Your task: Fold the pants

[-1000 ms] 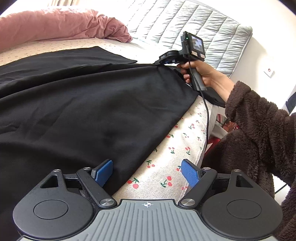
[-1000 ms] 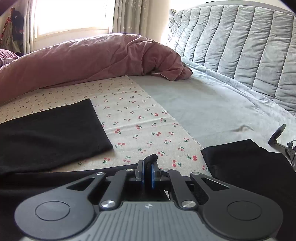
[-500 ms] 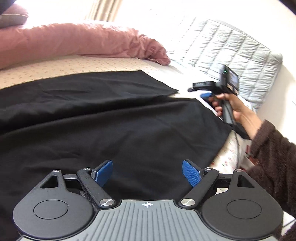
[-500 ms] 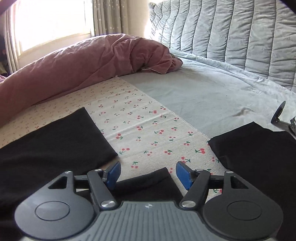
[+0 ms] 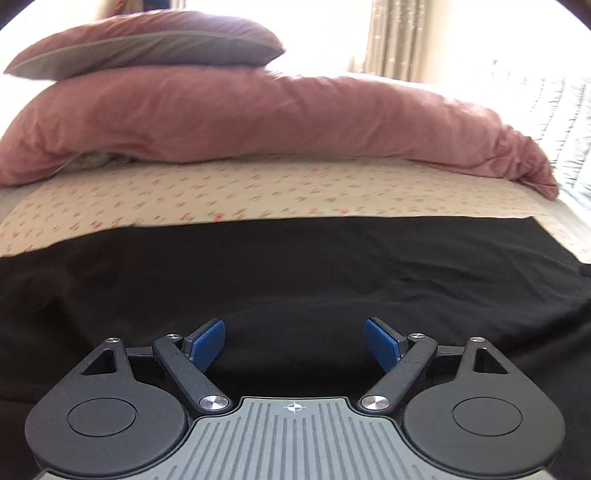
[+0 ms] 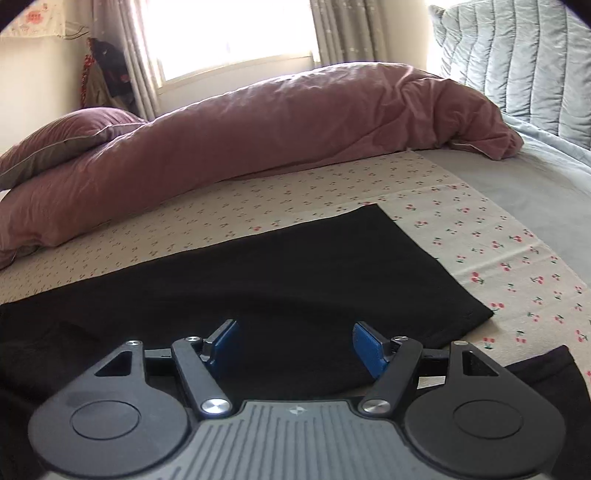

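on the bed, over a cream sheet (image 6: 480, 236) printed with small red cherries, black pants (image 6: 280, 273) lie spread flat. in the right wrist view one leg runs from the left edge toward the right and ends in a straight hem near the middle right of the sheet, and a second dark piece of the same cloth shows at the lower right corner, just beside the tool's body. the right gripper (image 6: 293, 347) hangs above the black cloth with its blue pads (image 6: 369, 349) set well apart; its jaws have just been opening, and nothing is between them, the fabric below lying loose and unpinched.

in the left wrist view the pants (image 5: 295, 273) fill the whole lower half of the frame, their far edge running nearly straight across, with the cherry sheet (image 5: 221, 192) beyond it, blurred. the left gripper (image 5: 294, 345) is poised over the cloth with its blue pads (image 5: 207, 343) spread wide and holding nothing; a low ridge of fabric rises in the gap between them, but the pads do not press on it.

behind the pants a long pink duvet (image 6: 277, 136) is bunched along the far side of the bed, with a pillow (image 5: 147, 40) of the same colour resting on its left end. a grey quilted headboard (image 6: 524, 62) stands at the right, and a grey cover (image 6: 535, 192) lies below it. a bright window (image 6: 229, 33) with pale curtains is at the back.
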Demonstrator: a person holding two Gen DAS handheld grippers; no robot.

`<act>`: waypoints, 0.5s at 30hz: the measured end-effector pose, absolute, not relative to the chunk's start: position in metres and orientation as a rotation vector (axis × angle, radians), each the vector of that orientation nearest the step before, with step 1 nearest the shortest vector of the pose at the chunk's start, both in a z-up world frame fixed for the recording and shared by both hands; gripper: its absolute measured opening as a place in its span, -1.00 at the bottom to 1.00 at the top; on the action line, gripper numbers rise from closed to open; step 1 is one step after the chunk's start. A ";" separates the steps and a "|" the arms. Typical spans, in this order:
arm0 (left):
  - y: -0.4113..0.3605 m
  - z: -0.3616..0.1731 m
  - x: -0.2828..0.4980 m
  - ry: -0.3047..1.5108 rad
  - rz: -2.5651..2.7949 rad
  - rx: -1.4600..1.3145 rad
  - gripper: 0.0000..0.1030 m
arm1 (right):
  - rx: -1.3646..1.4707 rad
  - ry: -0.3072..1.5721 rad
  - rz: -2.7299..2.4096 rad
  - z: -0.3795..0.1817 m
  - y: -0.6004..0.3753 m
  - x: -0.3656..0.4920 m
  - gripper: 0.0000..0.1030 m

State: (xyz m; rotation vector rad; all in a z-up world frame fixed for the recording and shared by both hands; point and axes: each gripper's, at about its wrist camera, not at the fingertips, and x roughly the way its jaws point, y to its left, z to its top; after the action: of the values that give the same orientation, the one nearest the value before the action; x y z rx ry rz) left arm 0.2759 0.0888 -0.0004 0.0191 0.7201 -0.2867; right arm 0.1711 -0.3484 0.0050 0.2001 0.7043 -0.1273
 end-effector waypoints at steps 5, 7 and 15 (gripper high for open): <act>0.135 -0.018 0.262 0.752 -0.317 0.043 0.65 | 0.165 0.761 -0.209 -0.021 -0.374 0.178 0.25; 0.133 -0.017 0.253 0.774 -0.314 0.167 0.65 | 0.116 0.774 -0.295 -0.020 -0.382 0.176 0.25; 0.162 0.015 0.257 0.752 -0.281 0.075 0.72 | 0.152 0.736 -0.278 0.007 -0.383 0.164 0.65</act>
State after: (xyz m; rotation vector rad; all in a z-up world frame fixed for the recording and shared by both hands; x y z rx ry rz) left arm 0.2568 0.1616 0.0152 0.0749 0.7523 -0.2813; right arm 0.1639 -0.3828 0.0070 0.1516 0.7364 -0.2779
